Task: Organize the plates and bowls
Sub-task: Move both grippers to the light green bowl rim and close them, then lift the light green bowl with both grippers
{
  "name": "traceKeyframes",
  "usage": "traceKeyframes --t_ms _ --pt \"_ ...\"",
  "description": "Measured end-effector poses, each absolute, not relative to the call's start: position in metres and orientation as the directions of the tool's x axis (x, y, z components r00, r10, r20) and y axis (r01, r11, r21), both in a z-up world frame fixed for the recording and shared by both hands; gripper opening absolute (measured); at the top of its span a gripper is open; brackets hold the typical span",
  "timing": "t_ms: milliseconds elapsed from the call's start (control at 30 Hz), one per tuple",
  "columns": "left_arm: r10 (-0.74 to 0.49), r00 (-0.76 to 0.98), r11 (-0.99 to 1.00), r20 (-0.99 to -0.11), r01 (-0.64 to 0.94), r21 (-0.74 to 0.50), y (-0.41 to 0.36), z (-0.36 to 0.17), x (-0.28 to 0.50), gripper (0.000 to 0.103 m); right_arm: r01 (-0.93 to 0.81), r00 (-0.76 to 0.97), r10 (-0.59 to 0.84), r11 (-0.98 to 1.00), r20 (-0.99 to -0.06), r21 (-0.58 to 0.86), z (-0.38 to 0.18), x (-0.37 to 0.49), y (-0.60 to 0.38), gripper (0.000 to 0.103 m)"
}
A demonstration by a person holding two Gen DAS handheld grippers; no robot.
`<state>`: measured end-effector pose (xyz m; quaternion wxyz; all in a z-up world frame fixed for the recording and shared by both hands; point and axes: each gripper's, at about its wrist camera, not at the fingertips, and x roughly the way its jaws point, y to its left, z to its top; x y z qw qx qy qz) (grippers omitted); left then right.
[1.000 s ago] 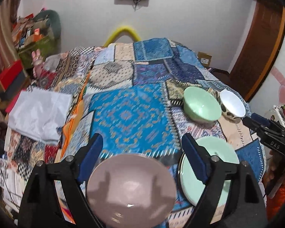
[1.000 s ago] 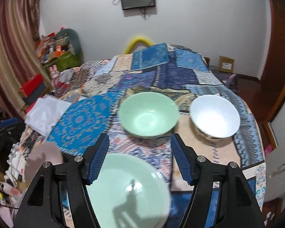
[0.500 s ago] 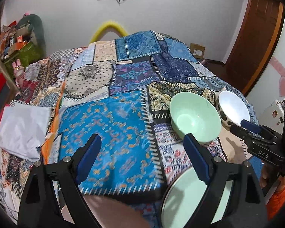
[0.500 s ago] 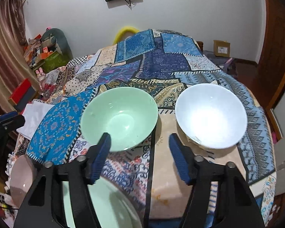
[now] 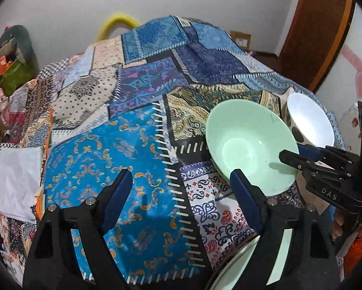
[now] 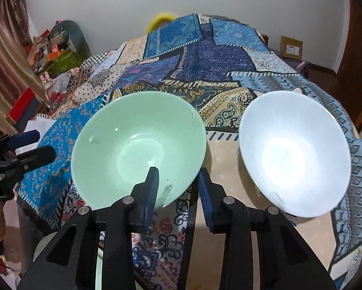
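A pale green bowl (image 6: 137,145) sits on the patchwork cloth, with a white bowl (image 6: 294,152) to its right. My right gripper (image 6: 178,176) straddles the green bowl's near rim, one finger inside and one outside, with a gap still showing. In the left wrist view the green bowl (image 5: 248,145) and white bowl (image 5: 308,123) lie at right, with the right gripper (image 5: 299,154) reaching over the green bowl's rim. My left gripper (image 5: 181,181) is open and empty above the blue patch. A pale green plate (image 5: 231,268) shows at the bottom edge.
The patchwork cloth (image 5: 142,111) covers the table. A white folded cloth (image 5: 14,178) lies at the left edge. Boxes and clutter (image 6: 53,50) stand by the far left wall. A wooden door (image 5: 318,36) is at right.
Both grippers moved forward over the table. The right gripper closed in on the green bowl's rim and its jaws narrowed. The pinkish plate dropped out of the left wrist view.
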<state>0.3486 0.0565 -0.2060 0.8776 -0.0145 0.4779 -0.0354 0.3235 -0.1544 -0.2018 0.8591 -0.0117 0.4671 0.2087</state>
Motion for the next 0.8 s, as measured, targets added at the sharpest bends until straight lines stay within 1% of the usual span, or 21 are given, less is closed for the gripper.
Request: traceKeyframes --t_ms 167,267,300,367,433,500,633,700,733,800 --pt "-0.095 0.532 0.995 -0.841 0.069 -0.068 0.051 -0.213 0.357 0.082 -0.382 0.474 0.337 0.911 -0.814 0.155 -0.205 0.33 -0.149 0.026" --pt "-0.096 0.526 0.995 -0.845 0.077 -0.066 0.047 -0.216 0.361 0.081 -0.39 0.459 0.36 0.903 -0.812 0.18 -0.205 0.334 -0.15 0.022" --pt "-0.101 0.516 0.994 -0.851 0.09 -0.064 0.045 -0.218 0.363 0.071 -0.396 0.451 0.375 0.897 -0.81 0.195 -0.205 0.334 -0.15 0.022" --pt "-0.099 0.484 0.993 -0.869 0.106 -0.054 0.042 -0.224 0.366 0.062 -0.413 0.442 0.396 0.886 -0.805 0.209 -0.204 0.334 -0.147 0.021" --pt "-0.1 0.468 0.993 -0.878 0.099 -0.06 0.042 -0.229 0.368 0.06 -0.435 0.441 0.4 0.878 -0.804 0.198 -0.202 0.33 -0.141 0.021" --pt "-0.108 0.452 0.993 -0.886 0.092 -0.074 0.043 -0.233 0.368 0.052 -0.448 0.435 0.406 0.872 -0.804 0.197 -0.203 0.329 -0.136 0.021" --pt "-0.122 0.432 0.992 -0.894 0.079 -0.097 0.046 -0.24 0.37 0.045 -0.465 0.415 0.427 0.858 -0.803 0.216 -0.204 0.327 -0.131 0.021" --pt "-0.117 0.421 0.993 -0.899 0.074 -0.094 0.046 -0.244 0.372 0.035 -0.473 0.409 0.44 0.851 -0.8 0.226 -0.203 0.325 -0.129 0.021" --pt "-0.116 0.415 0.993 -0.902 0.069 -0.096 0.047 -0.246 0.373 0.033 -0.479 0.405 0.448 0.847 -0.797 0.233 -0.203 0.324 -0.129 0.021" --pt "-0.12 0.41 0.993 -0.904 0.055 -0.107 0.049 -0.25 0.374 0.025 -0.487 0.402 0.456 0.841 -0.794 0.236 -0.201 0.322 -0.127 0.021"
